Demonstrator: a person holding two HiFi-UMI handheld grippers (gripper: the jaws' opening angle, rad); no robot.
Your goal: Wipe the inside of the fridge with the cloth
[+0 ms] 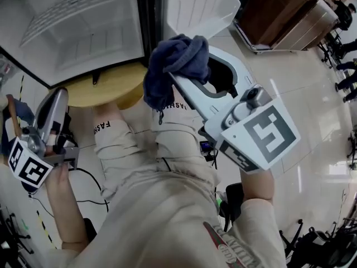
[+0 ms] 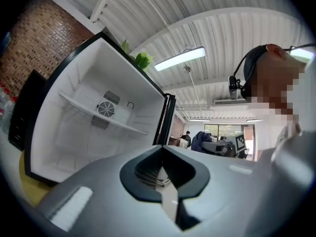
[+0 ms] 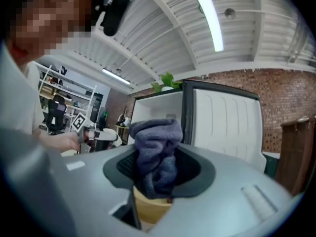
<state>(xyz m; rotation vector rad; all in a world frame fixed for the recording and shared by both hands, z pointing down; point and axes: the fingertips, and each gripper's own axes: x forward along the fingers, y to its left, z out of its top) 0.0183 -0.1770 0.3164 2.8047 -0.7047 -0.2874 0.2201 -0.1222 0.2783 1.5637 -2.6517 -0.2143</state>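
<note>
Navy-blue cloth (image 1: 177, 60) sits bunched up in the jaws of the right gripper (image 1: 184, 80), which are clamped on its lower folds. The rest of the fabric bulges above and to the side of the tips. The bundle is held up in the air in front of the person, outside the fridge (image 1: 72, 32) and just off the near edge of its opening. It touches neither the cabinet nor the white fridge door (image 1: 195, 7), which stands swung open beside it.

In the right gripper view the cloth fills the gap between the jaws, with the open door behind it.

The left gripper (image 1: 54, 102) is lower and off to the person's left, well apart from the cloth. Its jaws are pressed together with nothing between them.

Inside, the fridge is white, with a wire shelf (image 2: 98, 120) and a round fan grille (image 2: 105, 109) on the back wall. It rests on a round tan tabletop (image 1: 106, 88). A green plant (image 2: 140, 59) shows above its top edge. Around it lies a glossy pale floor (image 1: 312, 94).
</note>
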